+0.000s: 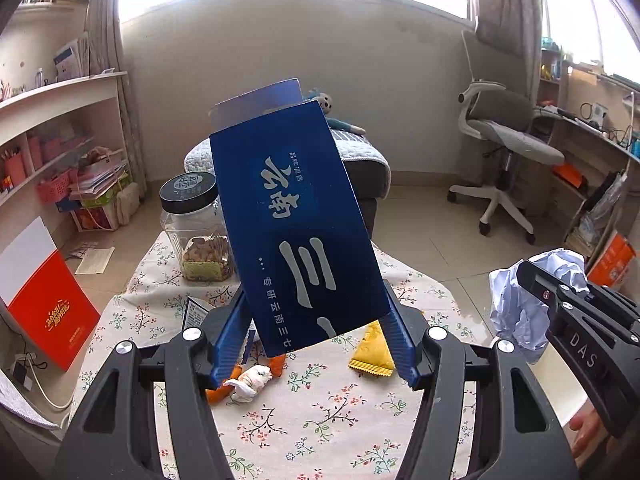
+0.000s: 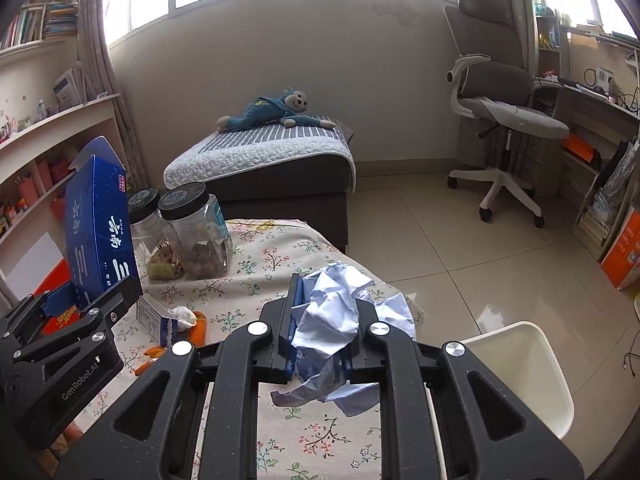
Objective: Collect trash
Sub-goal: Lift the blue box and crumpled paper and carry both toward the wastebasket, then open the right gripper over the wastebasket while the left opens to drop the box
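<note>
Right gripper [image 2: 320,332]: you're clamping its fingers tight on the crumpled blue paper [image 2: 336,316], lifted over the table's right edge.
Left gripper [image 1: 316,344]: you're gripping the dark blue box [image 1: 296,224] by its lower end, tilted, flap open on top.
Table [image 1: 340,408]: yellow wrapper [image 1: 370,350], orange peel scraps [image 1: 276,364], white wad [image 1: 250,380] lying mid-cloth; jar [image 1: 196,228] sitting at the far-left corner.
White bin [image 2: 516,368]: standing beside the table's right edge.

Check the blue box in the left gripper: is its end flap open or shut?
Open. The blue box has its top flap standing up from the far end.
</note>
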`<action>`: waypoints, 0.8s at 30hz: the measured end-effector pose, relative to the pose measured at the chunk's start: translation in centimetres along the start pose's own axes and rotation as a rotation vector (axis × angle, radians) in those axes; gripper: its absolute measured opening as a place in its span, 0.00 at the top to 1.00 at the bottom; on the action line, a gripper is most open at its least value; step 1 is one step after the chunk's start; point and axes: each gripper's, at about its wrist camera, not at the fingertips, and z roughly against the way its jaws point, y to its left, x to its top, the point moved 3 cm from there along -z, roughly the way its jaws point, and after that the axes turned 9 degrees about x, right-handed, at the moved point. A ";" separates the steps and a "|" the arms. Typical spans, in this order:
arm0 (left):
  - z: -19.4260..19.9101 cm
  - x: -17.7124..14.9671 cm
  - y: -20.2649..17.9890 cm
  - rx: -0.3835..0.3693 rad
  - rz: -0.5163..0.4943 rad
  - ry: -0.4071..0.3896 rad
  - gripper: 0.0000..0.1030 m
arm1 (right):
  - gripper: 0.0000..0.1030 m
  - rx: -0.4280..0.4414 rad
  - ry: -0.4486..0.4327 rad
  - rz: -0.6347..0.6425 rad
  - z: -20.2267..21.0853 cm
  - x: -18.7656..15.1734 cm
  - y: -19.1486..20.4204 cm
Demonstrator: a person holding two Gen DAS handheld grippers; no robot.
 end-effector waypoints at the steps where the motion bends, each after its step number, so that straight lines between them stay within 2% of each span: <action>1: 0.1 0.0 -0.3 -0.004 -0.005 -0.002 0.41 | 0.85 -0.006 -0.001 0.000 0.2 0.0 -0.3; 14: 1.5 0.2 -5.0 -0.067 -0.044 -0.022 0.41 | 0.85 -0.089 -0.017 -0.039 2.7 0.0 -5.8; 24: 2.4 -0.2 -10.3 -0.120 -0.094 -0.029 0.41 | 0.85 -0.178 -0.014 -0.096 4.9 -0.8 -11.5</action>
